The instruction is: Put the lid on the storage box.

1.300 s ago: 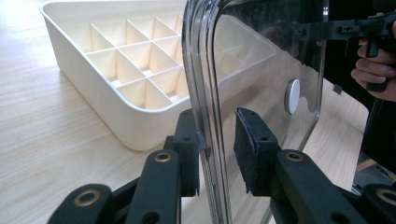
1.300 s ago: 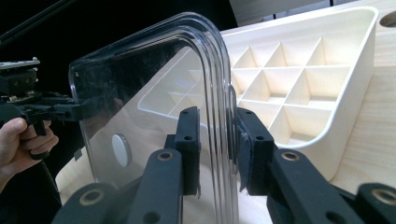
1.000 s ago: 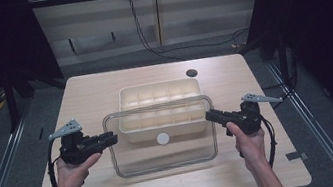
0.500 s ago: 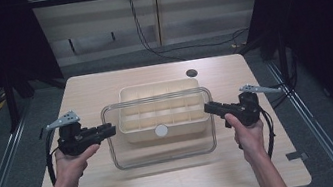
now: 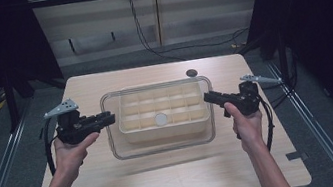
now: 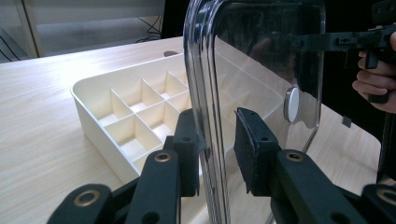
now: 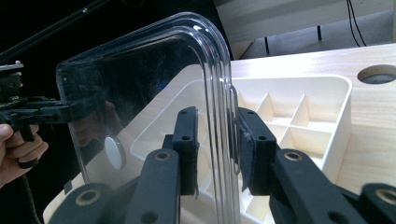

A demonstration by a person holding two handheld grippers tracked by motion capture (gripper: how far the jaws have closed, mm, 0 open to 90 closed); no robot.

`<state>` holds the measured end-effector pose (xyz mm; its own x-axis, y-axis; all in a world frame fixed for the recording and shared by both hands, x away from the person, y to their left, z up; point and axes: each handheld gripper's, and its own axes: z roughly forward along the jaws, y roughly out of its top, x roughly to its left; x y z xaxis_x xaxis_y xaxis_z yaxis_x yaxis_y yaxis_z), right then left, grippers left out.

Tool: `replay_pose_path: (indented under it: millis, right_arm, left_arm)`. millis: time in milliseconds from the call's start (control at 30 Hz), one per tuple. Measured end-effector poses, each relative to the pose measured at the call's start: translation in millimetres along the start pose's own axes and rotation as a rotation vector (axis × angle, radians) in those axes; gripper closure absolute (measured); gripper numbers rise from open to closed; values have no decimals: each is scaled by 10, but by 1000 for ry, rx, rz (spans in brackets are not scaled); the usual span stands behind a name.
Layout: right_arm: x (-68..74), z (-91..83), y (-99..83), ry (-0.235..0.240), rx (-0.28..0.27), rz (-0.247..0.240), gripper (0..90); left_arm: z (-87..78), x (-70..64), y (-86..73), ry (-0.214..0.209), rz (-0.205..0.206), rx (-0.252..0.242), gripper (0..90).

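Above tray [image 5: 163, 117]: clear lid [image 5: 162, 144] btwn both grippers

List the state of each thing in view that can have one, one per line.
clear lid: lifted off, held level above the tray by both short edges.
divided tray: uncovered, compartments empty, resting on the table.
left gripper: jaws astride the lid's rim.
right gripper: jaws astride the opposite rim.
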<state>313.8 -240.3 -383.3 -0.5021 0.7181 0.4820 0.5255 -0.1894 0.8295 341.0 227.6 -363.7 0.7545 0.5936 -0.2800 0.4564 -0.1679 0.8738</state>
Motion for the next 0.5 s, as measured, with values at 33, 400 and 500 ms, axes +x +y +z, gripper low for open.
replay_pose_path:
  millis: [33,400,500]
  right_arm:
    - [-1,8,19,2,0,-1,718]
    - [4,100,167,-4,-3,-17,722]
    - [-5,107,219,-7,-10,-19,722]
  left_arm:
    - [2,9,14,2,-4,-4,710]
    - [50,114,147,29,6,0,700]
    - [68,130,190,32,6,-5,700]
